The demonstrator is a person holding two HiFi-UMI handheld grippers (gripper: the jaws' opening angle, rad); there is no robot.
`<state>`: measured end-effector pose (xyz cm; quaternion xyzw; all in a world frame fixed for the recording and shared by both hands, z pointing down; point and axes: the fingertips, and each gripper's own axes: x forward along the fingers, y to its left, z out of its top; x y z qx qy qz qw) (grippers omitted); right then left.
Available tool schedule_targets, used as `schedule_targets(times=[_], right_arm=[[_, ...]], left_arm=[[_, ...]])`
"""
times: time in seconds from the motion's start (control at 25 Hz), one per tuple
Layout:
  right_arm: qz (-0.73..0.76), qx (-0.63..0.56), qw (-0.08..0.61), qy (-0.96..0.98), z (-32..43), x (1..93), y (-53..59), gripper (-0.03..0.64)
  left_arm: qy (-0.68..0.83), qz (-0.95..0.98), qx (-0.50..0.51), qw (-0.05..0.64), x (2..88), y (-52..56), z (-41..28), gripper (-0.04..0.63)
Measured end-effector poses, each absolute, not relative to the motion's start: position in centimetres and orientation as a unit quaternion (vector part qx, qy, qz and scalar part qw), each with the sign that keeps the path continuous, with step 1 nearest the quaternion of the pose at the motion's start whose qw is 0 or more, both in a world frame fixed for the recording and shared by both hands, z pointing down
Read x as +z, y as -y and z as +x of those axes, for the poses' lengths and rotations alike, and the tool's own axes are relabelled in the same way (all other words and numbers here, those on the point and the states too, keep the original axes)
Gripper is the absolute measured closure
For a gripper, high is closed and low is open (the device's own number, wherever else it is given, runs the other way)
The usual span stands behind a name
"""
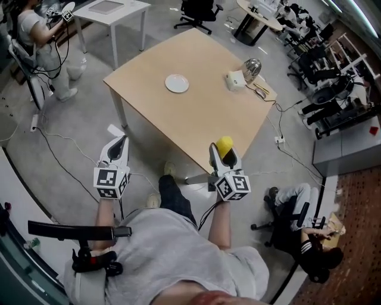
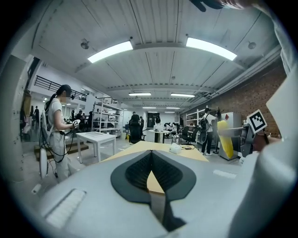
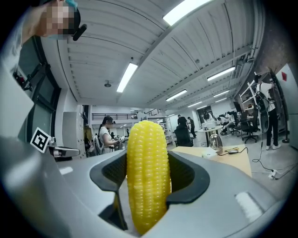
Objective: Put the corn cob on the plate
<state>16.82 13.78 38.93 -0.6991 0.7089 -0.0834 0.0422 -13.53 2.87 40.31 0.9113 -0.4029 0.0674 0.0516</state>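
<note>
A yellow corn cob [image 3: 147,174] stands upright between the jaws of my right gripper [image 3: 149,186], which is shut on it. In the head view the corn cob [image 1: 224,145] shows above my right gripper [image 1: 223,156] at the near edge of the wooden table [image 1: 202,113]. A small white plate [image 1: 177,83] lies on the far part of that table, well away from both grippers. My left gripper [image 1: 119,149] hangs over the floor to the left of the table, its jaws shut with nothing in them [image 2: 151,174]. The corn cob [image 2: 225,137] also appears at the right of the left gripper view.
A white box [image 1: 235,80], a metal kettle [image 1: 252,69] and cables lie at the table's far right corner. A white table [image 1: 113,12] and a person [image 1: 38,41] holding grippers are at the far left. Office chairs [image 1: 286,214] and cables crowd the floor on the right.
</note>
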Motion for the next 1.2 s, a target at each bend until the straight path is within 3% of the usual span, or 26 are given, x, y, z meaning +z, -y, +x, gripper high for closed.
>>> schedule_targets(times=[1.2], right_arm=[[-0.639, -0.115, 0.004, -0.761, 21.9, 43.0, 7.0, 0.358]], left_arm=[[0.448, 0.882, 0.102, 0.106, 45.7, 10.9, -8.8, 0.575]])
